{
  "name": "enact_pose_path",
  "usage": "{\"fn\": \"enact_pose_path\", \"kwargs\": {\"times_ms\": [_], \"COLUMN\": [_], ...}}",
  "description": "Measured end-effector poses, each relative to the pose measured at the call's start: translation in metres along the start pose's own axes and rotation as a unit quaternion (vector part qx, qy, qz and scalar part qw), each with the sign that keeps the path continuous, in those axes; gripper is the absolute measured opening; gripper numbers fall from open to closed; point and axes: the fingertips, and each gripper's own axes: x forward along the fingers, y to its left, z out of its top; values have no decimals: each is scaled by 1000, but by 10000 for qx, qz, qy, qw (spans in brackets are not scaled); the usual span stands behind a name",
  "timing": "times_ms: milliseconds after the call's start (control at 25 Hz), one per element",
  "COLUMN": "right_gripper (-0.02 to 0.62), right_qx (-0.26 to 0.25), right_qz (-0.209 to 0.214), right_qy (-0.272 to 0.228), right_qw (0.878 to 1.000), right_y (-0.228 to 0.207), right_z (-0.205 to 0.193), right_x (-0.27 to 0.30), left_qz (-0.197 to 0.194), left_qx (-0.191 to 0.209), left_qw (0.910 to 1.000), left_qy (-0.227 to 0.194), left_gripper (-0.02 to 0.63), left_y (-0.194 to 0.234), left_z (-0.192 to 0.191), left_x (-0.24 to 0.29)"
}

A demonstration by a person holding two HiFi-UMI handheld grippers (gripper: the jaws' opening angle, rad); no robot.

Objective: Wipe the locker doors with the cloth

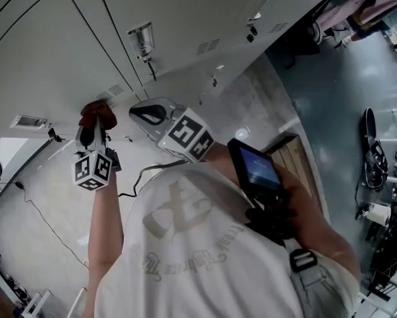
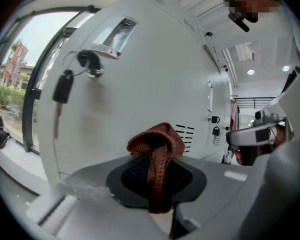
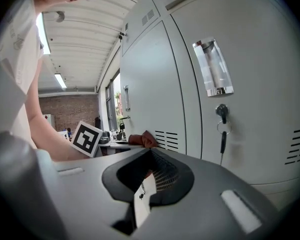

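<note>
A reddish-brown cloth point(image 1: 96, 113) is pinched in my left gripper point(image 1: 93, 127), which is shut on it. The cloth point(image 2: 157, 145) bunches up above the jaws, close against a pale grey locker door point(image 2: 139, 84); whether it touches the door is unclear. That door has a lock with a hanging key point(image 2: 63, 87) and a metal label holder point(image 2: 114, 33). My right gripper point(image 1: 136, 111) hovers just right of the left one, near the same row of lockers, shut with nothing in it. From the right gripper view point(image 3: 150, 153) the cloth point(image 3: 142, 139) shows beside the door vents point(image 3: 166, 140).
Locker doors point(image 1: 65, 52) fill the upper left of the head view, with handles, vents and small padlocks. Another lock and key point(image 3: 222, 121) hang on the door ahead of my right gripper. A cable point(image 1: 46, 224) trails on the floor. Shoes point(image 1: 373, 148) and clutter stand at right.
</note>
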Motion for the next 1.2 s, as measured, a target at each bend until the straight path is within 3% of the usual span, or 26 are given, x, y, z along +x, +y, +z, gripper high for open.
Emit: {"fn": "enact_pose_path", "kwargs": {"times_ms": [440, 560, 720, 1000, 1200], "right_gripper": [8, 8, 8, 8, 8], "right_qx": [-51, -70, 36, 60, 111], "right_qz": [183, 280, 138, 146, 110], "right_qy": [101, -7, 34, 41, 34], "right_qw": [9998, 9996, 9999, 9999, 9999], "right_y": [23, 21, 24, 28, 28], "right_z": [-3, -4, -10, -8, -11], "right_x": [11, 15, 12, 14, 10], "left_qz": [659, 1022, 1224, 1474, 1305], "left_qx": [-204, -167, -215, 598, 846], "left_qw": [9973, 9936, 9917, 9826, 9840], "left_qy": [-236, -443, -339, -957, -872], "left_gripper": [71, 71, 72, 71, 70], "left_y": [73, 91, 112, 124, 114], "left_z": [-4, 1, 1, 61, 58], "left_x": [-45, -56, -70, -98, -93]}}
